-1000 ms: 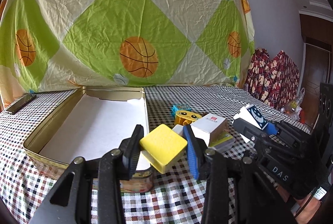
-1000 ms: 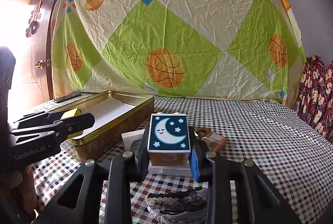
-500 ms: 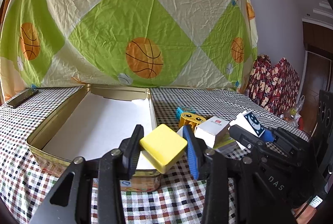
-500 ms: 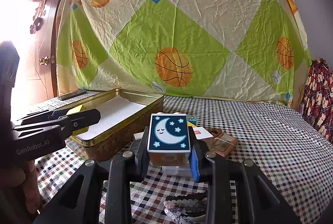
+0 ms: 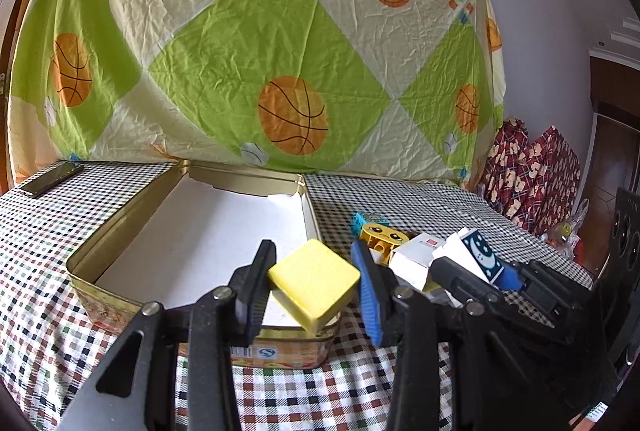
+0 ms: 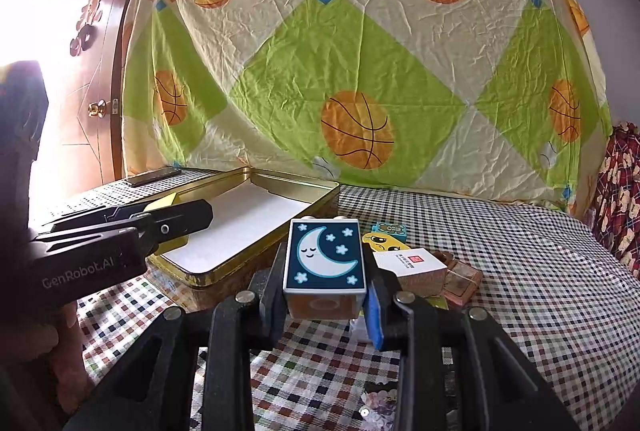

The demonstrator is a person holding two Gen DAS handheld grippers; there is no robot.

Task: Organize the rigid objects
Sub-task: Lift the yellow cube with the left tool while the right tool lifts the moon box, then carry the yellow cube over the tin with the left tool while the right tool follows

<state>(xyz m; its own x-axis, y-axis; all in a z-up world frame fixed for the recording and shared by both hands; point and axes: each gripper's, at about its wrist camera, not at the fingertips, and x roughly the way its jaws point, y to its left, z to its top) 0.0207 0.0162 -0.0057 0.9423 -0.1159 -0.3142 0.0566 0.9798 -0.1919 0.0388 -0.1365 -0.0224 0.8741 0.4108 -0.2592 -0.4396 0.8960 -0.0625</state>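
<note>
My left gripper [image 5: 314, 285] is shut on a yellow square block [image 5: 314, 281], held above the near right corner of an open gold tin box [image 5: 120, 207] lined with white paper. My right gripper [image 6: 326, 281] is shut on a toy block with a moon and stars [image 6: 325, 257], held above the checked tablecloth right of the tin [image 6: 256, 255]. The right gripper with the moon block [image 5: 480, 257] also shows in the left wrist view. The left gripper [image 6: 192, 217] shows in the right wrist view, over the tin's near end.
A yellow face brick [image 5: 384, 237], a blue brick [image 5: 366, 219], a white carton [image 6: 412, 265] and a small brown box [image 6: 462, 277] lie right of the tin. A dark phone [image 5: 52, 179] lies at the table's far left. A patterned sheet hangs behind.
Both grippers have risen and moved forward a little with their blocks. The left gripper now sits over the tin's near corner.
</note>
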